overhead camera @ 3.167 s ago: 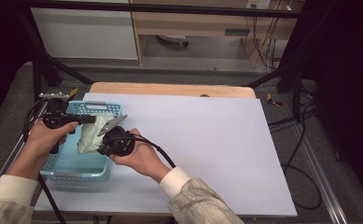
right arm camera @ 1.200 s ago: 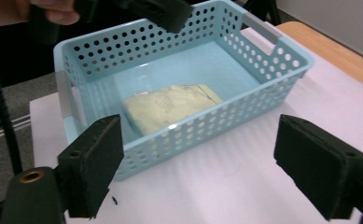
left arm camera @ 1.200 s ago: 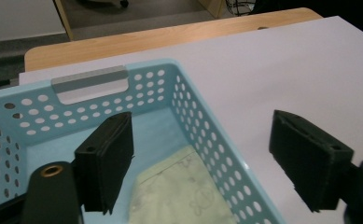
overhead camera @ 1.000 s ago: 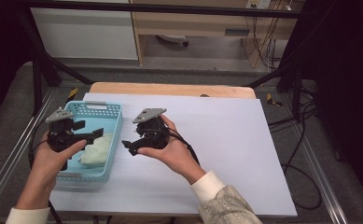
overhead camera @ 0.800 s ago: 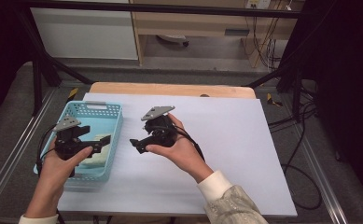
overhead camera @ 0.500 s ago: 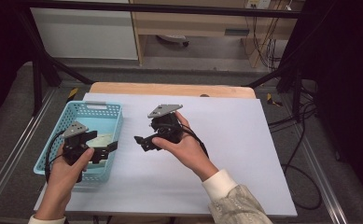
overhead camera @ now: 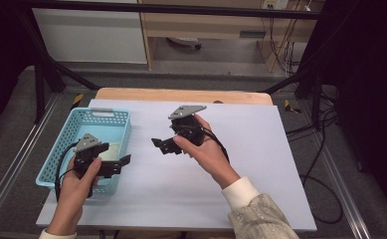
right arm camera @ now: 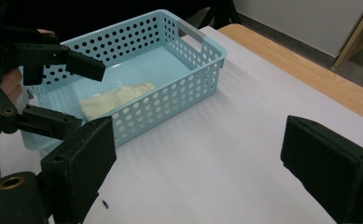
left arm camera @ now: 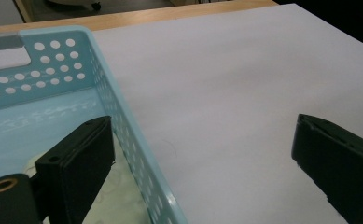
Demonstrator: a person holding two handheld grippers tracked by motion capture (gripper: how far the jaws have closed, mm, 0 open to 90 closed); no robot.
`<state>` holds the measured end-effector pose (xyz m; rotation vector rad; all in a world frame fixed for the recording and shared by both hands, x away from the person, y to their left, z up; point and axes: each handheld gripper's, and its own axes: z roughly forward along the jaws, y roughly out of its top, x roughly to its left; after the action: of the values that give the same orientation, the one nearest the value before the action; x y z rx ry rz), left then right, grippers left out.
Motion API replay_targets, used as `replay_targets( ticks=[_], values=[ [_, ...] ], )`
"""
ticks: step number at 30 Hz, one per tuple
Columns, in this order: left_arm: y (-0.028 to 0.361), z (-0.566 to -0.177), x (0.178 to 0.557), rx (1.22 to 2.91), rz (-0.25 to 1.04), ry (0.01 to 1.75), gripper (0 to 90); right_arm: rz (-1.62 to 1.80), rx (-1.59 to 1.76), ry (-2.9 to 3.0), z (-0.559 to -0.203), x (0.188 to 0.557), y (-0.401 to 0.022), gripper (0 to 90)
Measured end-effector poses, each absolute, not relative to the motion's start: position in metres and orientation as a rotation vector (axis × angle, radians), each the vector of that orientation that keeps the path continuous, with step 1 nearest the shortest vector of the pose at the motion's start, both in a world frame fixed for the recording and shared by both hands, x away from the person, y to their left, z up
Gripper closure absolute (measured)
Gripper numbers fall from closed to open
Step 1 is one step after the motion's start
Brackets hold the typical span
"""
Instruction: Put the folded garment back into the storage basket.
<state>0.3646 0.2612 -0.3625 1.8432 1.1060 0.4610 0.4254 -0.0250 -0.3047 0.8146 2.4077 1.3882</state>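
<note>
Pale-blue perforated plastic makes up the basket [overhead camera: 76, 130] at the left of the high view, and at the lower left of the frame the left tongs [overhead camera: 116, 166] hover over its near right corner. Their jaws stand wide with nothing between them; they have just been opening. In the left gripper view one jaw hangs inside the basket and the other out over the bare white counter [left arm camera: 226, 93], so they straddle the basket's right wall. That looks like the pose of a tool that has let go and is clearing the rim.

Just beyond the left tongs, on the basket floor, lies the folded cream cloth [right arm camera: 116, 99]. It rests flat, off toward the near half of the basket and apart from every jaw. I judge the placing done: the cloth is in the basket and neither tool touches it.

Toward the middle of the high view the right tongs [overhead camera: 159, 145] are held above the counter, well clear of the basket, jaws pointing left toward it. They too are spread wide and empty, as the right gripper view shows, with the basket and cloth seen between the two black pads. Keeping them off to the side leaves the other hand room to work.

At the top of the frame the counter's wooden edge [overhead camera: 181, 94] runs behind the white sheet.
</note>
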Motion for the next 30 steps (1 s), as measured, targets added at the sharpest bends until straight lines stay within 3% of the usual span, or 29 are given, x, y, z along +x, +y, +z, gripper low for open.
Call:
replay_targets(
  ticks=[30],
  values=[
    [0.268,-0.369,0.36,1.844,0.44,1.124,5.9,1.409,0.925,2.258,-0.297,0.439,-0.087,7.1]
  ],
)
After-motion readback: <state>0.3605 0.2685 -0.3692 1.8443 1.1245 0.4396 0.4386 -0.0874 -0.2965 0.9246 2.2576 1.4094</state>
